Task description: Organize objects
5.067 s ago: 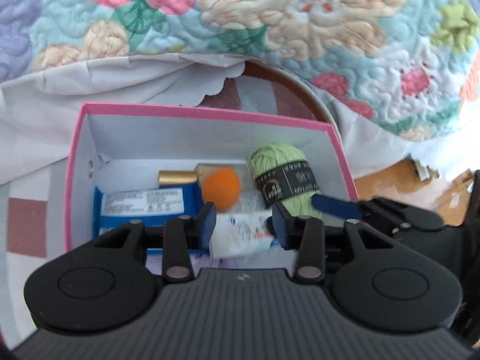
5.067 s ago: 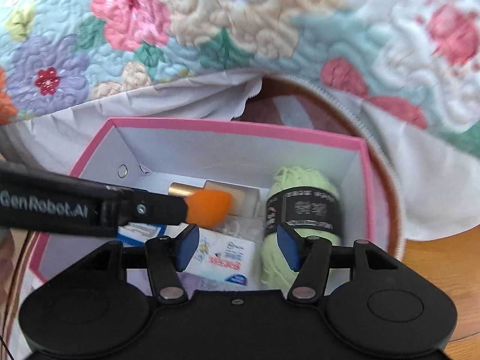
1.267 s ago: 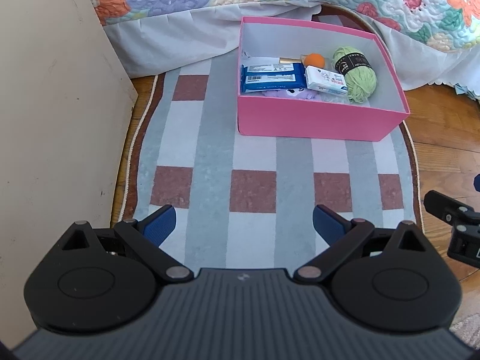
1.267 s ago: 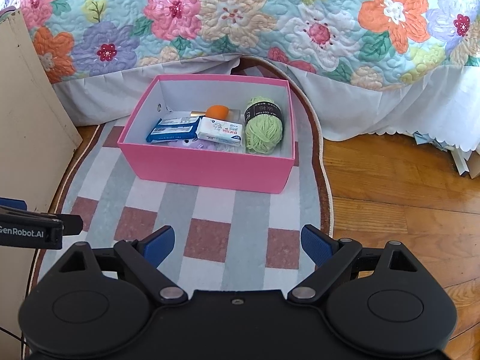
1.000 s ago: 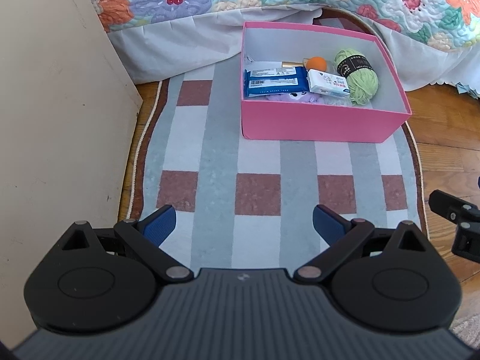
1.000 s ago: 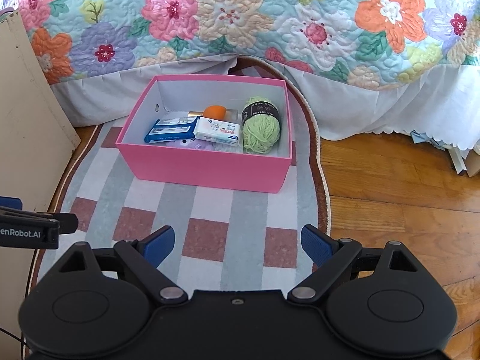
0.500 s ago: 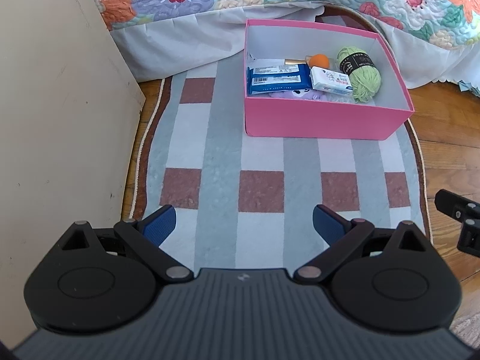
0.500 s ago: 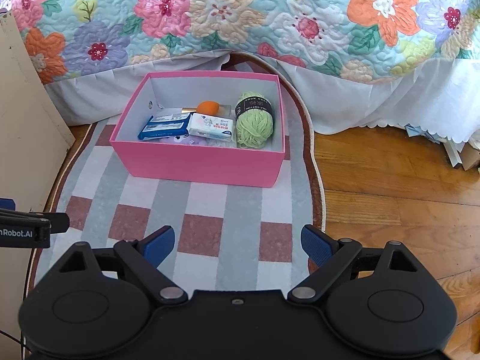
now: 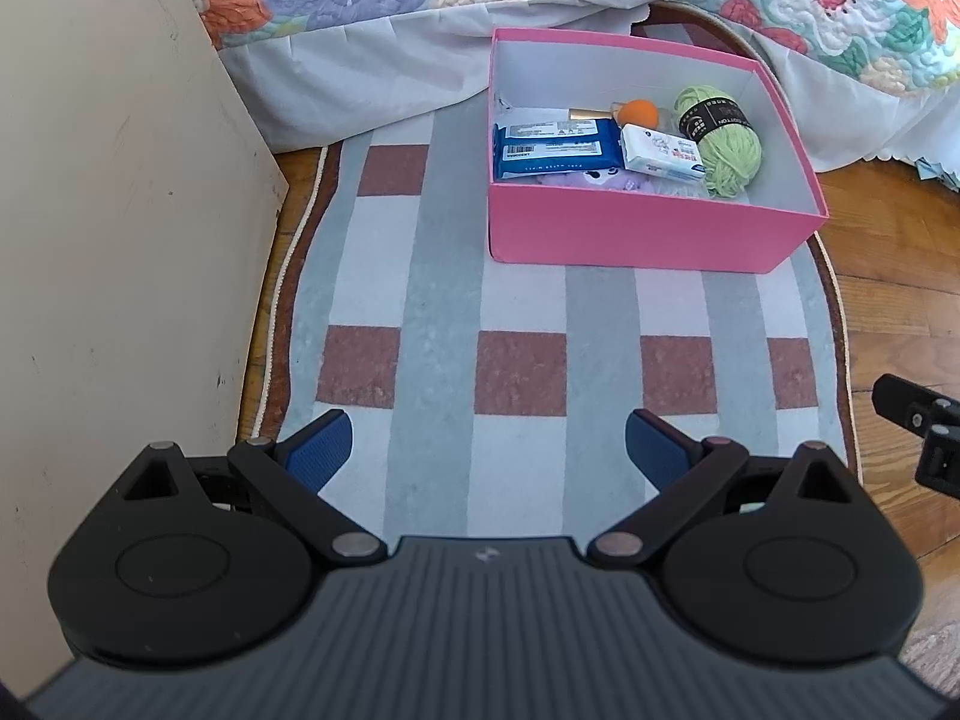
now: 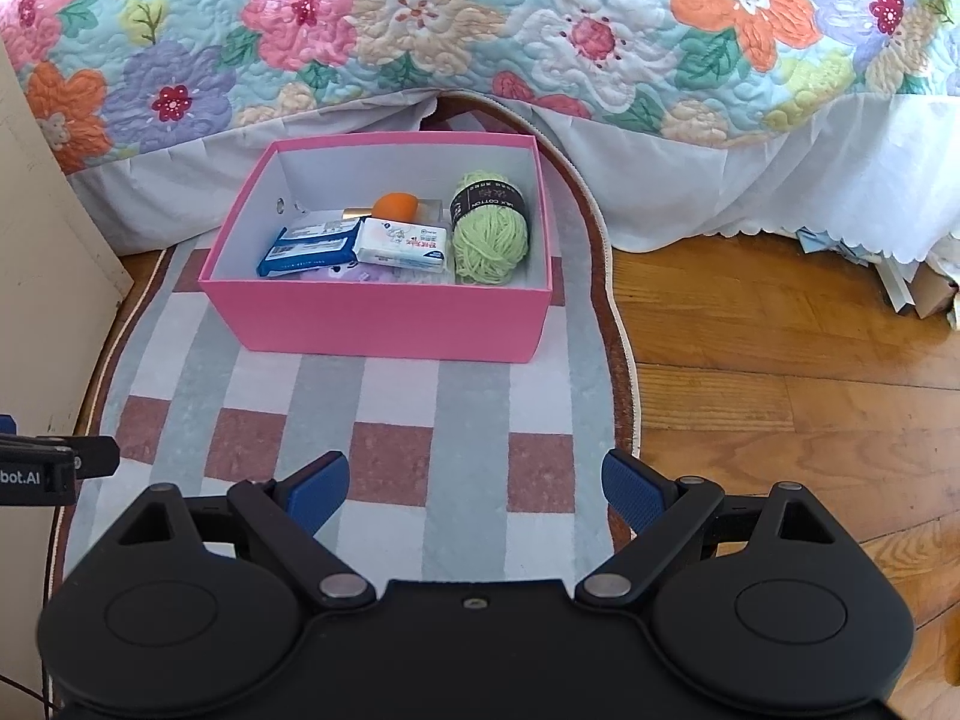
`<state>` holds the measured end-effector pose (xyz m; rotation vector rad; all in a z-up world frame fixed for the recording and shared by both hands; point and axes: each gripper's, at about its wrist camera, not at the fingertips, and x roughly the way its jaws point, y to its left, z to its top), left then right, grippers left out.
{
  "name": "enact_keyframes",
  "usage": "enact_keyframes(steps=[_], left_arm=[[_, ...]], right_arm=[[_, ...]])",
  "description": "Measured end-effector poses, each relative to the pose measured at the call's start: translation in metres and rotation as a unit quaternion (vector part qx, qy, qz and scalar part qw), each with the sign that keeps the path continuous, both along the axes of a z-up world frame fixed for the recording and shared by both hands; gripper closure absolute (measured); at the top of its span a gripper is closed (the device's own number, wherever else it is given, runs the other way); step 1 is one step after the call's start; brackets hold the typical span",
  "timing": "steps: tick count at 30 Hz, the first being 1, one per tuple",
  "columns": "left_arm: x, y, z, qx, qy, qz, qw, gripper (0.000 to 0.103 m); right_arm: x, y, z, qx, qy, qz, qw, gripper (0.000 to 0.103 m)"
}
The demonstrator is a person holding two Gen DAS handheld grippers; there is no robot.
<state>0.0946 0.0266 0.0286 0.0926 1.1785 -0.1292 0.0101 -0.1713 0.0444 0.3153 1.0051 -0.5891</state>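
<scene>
We hold the left hand-held gripper (image 9: 487, 447) and right hand-held gripper (image 10: 475, 487) wide open, empty, above the rug (image 10: 396, 396). Only the right view shows papers (image 10: 900, 276) under the bed skirt beyond the pink box (image 10: 384, 318).

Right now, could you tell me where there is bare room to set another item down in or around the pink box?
Inside the pink box, only the strip right of the green yarn and the back-left corner are bare; the middle is crowded. The checked rug between the box and both open grippers is free.

Purple item (image 9: 591, 180) mostly hidden behind pink box (image 9: 636, 237) wall, gold object (image 10: 359, 212) partly covered
</scene>
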Motion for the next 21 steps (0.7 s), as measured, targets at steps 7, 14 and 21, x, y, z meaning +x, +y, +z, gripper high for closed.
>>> enact_keyframes(steps=[7, 14, 21], left_arm=[[0.0012, -0.0012, -0.0018, 0.005, 0.007, -0.001, 1.0000, 0.003], [0.0012, -0.0006, 0.0013, 0.001, 0.000, -0.012, 0.9999, 0.003], [0.0033, 0.0000, 0.0027, 0.002, -0.002, -0.009, 1.0000, 0.001]], right_arm=[[-0.0016, 0.0002, 0.0009, 0.000, 0.000, 0.000, 1.000, 0.009], [-0.0035, 0.0005, 0.0009, 0.000, 0.001, 0.000, 1.000, 0.009], [-0.0051, 0.0008, -0.0004, -0.001, 0.004, -0.001, 1.000, 0.009]])
